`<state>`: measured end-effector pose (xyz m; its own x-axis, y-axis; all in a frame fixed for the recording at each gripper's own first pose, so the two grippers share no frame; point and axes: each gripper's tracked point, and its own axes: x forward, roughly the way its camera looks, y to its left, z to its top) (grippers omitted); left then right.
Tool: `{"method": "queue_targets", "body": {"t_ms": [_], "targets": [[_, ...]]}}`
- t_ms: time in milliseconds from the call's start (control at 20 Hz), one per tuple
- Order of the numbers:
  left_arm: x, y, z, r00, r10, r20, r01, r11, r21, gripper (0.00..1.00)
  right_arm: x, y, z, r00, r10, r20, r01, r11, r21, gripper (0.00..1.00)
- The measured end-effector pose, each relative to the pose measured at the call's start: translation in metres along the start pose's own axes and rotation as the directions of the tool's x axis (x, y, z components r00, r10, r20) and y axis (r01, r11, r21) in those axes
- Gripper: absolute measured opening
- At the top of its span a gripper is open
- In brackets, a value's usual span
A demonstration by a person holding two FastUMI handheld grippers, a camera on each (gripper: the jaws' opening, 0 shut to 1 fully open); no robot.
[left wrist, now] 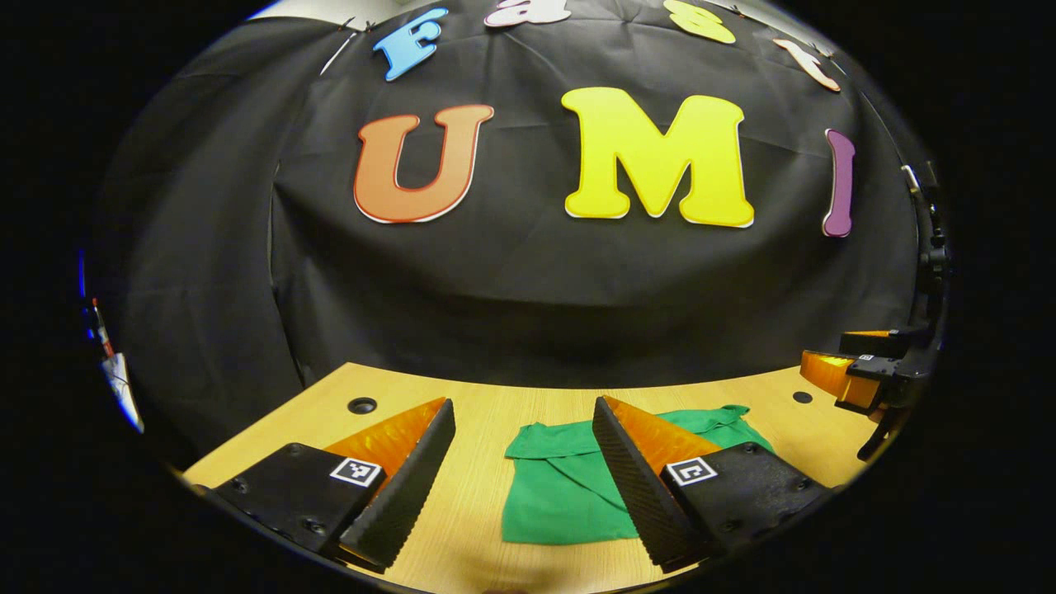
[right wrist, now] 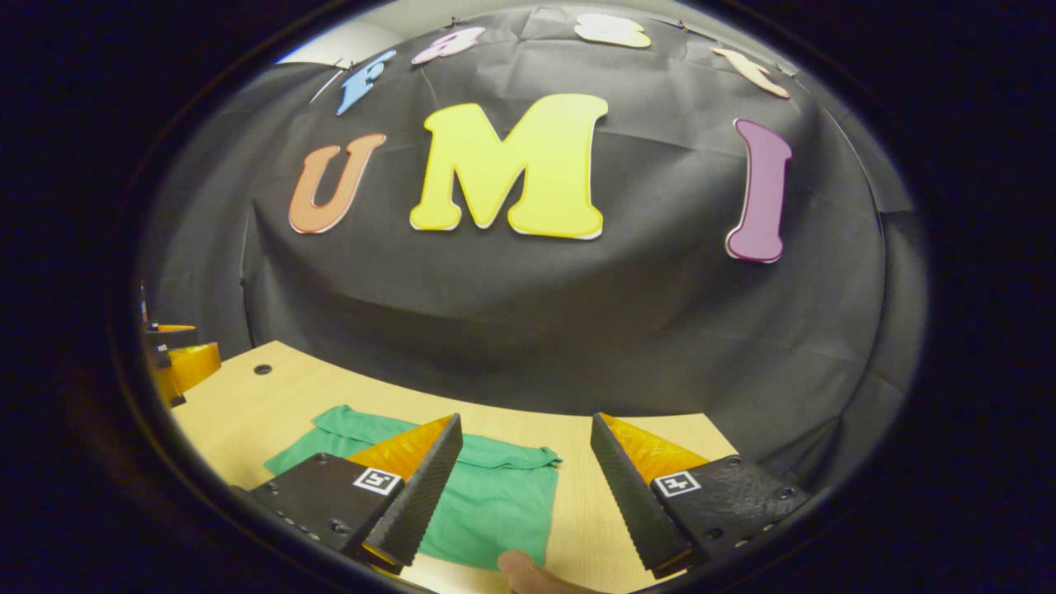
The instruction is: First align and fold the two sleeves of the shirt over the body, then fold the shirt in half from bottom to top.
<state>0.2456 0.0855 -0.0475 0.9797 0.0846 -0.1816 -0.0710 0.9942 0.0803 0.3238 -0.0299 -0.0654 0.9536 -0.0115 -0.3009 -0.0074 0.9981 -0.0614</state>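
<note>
Folding appears finished: the shirt lies as a compact green rectangle on the table (sleeves seemingly tucked in). Left tool and right tool are held released above it.

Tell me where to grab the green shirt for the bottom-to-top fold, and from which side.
Probably by the two corners of the near hem. The green shirt lies flat on the wooden table, its sleeves apparently already folded in and its collar end toward the wall. Bring the open left gripper and open right gripper down from the near side, one per corner, then lift toward the collar.
</note>
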Motion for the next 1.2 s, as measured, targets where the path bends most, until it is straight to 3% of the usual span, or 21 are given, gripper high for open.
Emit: {"method": "queue_targets", "body": {"t_ms": [350, 500, 650, 800, 950, 1100, 1200], "targets": [[-0.108, -0.029, -0.001, 0.996, -0.08, 0.028, 0.081, 0.997, -0.017, 1.0, -0.126, -0.019, 0.015, 0.996, 0.024, 0.089, -0.026, 0.999, 0.02, 0.95], [-0.151, -0.048, -0.012, 0.992, -0.119, 0.051, 0.12, 0.993, -0.021, 1.0, -0.18, -0.035, 0.008, 0.992, -0.01, 0.129, 0.009, 1.0, 0.007, 0.95], [-0.194, -0.053, -0.017, 0.989, -0.115, 0.089, 0.114, 0.993, 0.013, 1.0, -0.235, -0.043, -0.003, 0.985, -0.042, 0.169, 0.046, 0.999, -0.018, 0.96], [-0.225, -0.051, -0.027, 0.988, -0.112, 0.104, 0.113, 0.994, 0.0, 1.0, -0.286, -0.036, -0.02, 0.983, -0.029, 0.183, 0.042, 0.997, -0.067, 0.95], [-0.252, -0.05, -0.026, 0.985, -0.104, 0.135, 0.105, 0.994, -0.005, 1.0, -0.323, -0.015, -0.038, 0.984, 0.036, 0.174, -0.026, 0.998, -0.063, 0.94], [-0.271, -0.056, -0.016, 0.98, -0.107, 0.171, 0.103, 0.994, 0.034, 1.0, -0.346, -0.01, -0.048, 0.983, 0.024, 0.182, -0.014, 0.998, -0.059, 0.96], [-0.278, -0.075, -0.016, 0.971, -0.161, 0.175, 0.154, 0.987, 0.056, 1.0, -0.357, -0.005, -0.054, 0.982, 0.016, 0.19, -0.007, 0.999, -0.046, 0.95]]}}
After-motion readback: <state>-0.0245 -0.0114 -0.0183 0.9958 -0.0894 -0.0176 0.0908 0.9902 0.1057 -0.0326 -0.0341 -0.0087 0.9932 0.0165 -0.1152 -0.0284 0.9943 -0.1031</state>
